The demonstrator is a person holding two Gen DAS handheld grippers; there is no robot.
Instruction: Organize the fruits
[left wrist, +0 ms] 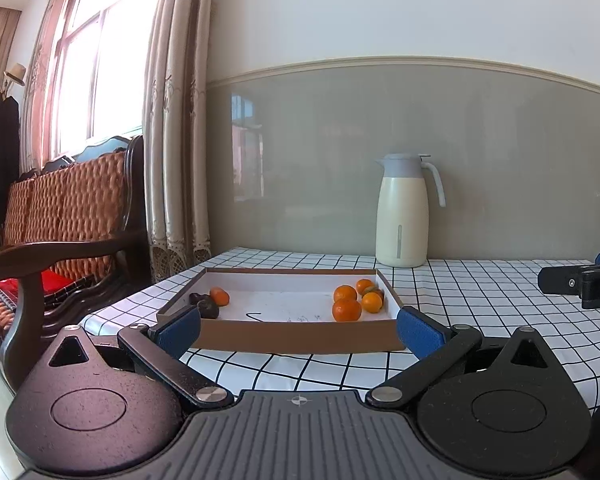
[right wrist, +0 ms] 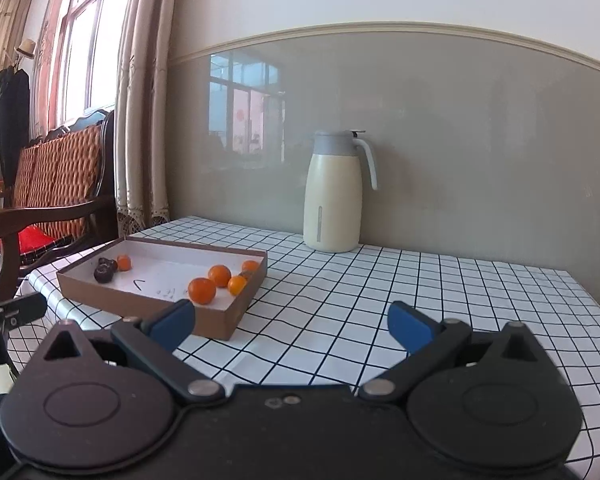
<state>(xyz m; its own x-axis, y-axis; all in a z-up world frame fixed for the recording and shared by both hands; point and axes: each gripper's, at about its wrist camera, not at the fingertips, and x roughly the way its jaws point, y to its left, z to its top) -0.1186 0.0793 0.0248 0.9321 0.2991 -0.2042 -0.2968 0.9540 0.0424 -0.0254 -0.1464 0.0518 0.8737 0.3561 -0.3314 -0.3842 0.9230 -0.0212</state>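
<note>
Covering the whole work surface, a checked tablecloth (right wrist: pixel 379 300) runs back to the grey wall and drops off at the left beside a wooden bench (left wrist: pixel 72 208). Open cloth lies wide to the right of the shallow cardboard box (left wrist: pixel 296 336), which sits near the table's left edge. A cream jug (left wrist: pixel 401 216) stands against the wall, well behind the box. Both grippers hover at the near side, fingers spread wide and holding nothing: the left gripper (left wrist: pixel 298 330) faces the box's front wall, the right gripper (right wrist: pixel 292 324) faces bare cloth just right of it. Inside, five oranges (left wrist: pixel 345 309) cluster at the right end; one orange (left wrist: pixel 219 296) lies at the left beside dark fruits (left wrist: pixel 207 306).
</note>
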